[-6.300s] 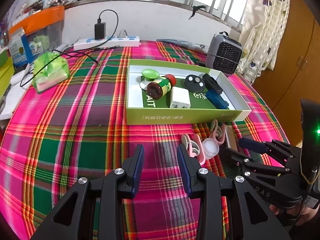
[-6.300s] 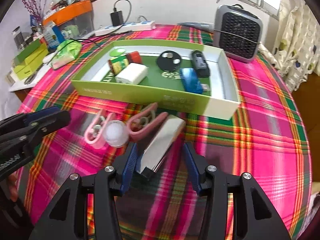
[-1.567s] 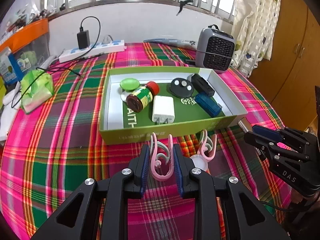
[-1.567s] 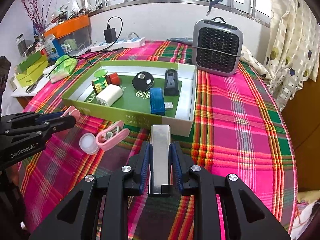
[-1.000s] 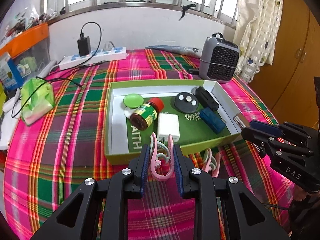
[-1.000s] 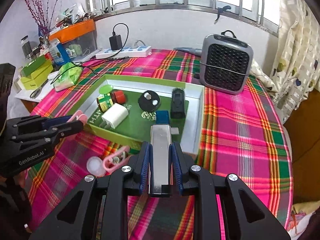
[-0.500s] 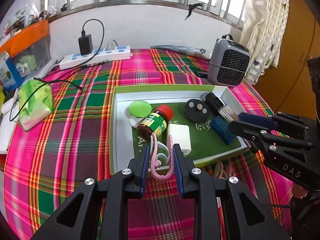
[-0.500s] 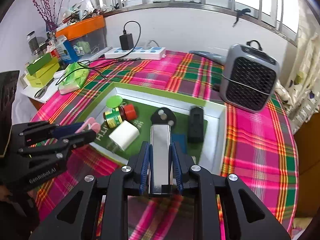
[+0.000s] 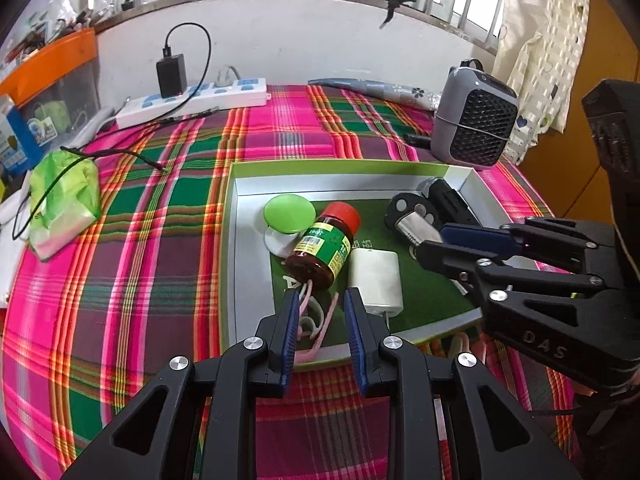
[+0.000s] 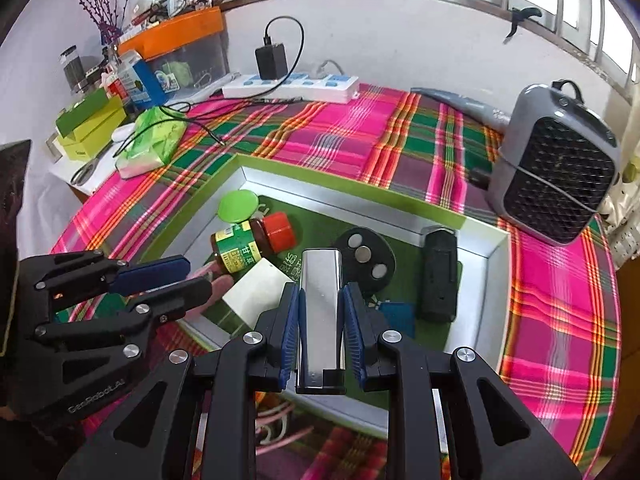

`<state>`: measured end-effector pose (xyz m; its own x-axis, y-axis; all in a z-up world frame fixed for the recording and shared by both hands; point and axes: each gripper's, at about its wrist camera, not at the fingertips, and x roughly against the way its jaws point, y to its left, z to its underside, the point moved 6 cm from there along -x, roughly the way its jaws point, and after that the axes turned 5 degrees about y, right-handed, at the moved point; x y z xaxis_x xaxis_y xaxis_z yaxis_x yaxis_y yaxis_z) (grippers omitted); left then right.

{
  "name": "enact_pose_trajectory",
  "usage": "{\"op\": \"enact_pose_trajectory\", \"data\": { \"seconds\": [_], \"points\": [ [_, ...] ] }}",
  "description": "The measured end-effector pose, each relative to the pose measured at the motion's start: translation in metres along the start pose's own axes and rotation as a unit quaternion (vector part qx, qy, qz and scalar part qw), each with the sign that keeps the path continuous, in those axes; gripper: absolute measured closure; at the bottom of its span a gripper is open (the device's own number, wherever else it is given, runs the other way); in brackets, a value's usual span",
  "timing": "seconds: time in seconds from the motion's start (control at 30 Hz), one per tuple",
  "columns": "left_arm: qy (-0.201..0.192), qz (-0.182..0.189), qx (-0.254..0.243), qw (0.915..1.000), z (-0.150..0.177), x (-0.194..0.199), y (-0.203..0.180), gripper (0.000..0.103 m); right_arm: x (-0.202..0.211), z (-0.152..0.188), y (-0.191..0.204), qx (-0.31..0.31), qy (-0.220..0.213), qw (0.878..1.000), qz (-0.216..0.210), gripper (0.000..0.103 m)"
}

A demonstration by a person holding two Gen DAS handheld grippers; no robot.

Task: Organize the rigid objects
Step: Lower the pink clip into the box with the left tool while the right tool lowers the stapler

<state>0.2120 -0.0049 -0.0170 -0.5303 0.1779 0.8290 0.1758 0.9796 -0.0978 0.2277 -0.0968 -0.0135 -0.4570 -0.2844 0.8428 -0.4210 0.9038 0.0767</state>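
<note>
Pink clip [image 9: 311, 322] sits pinched in the left gripper [image 9: 319, 306] above the green tray [image 9: 234, 216]; the right gripper [image 10: 321, 312], alongside, clamps a silver bar [image 10: 321, 312].

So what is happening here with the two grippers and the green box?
A person is tidying small objects into the green box on the plaid tablecloth. The left gripper is shut on a pink clip, held over the near edge of the box. The right gripper is shut on a silver metal bar, held above the box. A jar, a white charger and black remotes already lie inside. Another pink clip lies outside.
</note>
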Motion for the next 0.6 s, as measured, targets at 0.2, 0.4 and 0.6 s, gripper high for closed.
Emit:
{"op": "enact_pose_trajectory", "data": {
  "seconds": [0.2, 0.4, 0.6],
  "points": [
    [0.003, -0.001, 0.004, 1.0, -0.001, -0.004, 0.004, 0.081, -0.011, -0.001, -0.002, 0.0, 0.01, 1.0, -0.002, 0.079],
    [0.007, 0.002, 0.007, 0.9999, -0.001, -0.008, 0.005, 0.081, -0.019, -0.002, -0.001, 0.005, 0.018, 1.0, -0.004, 0.079],
    [0.008, 0.006, 0.012, 0.9999, -0.001, -0.009, 0.006, 0.08, -0.024, -0.002, -0.002, 0.005, 0.022, 1.0, -0.004, 0.079]
  ]
}}
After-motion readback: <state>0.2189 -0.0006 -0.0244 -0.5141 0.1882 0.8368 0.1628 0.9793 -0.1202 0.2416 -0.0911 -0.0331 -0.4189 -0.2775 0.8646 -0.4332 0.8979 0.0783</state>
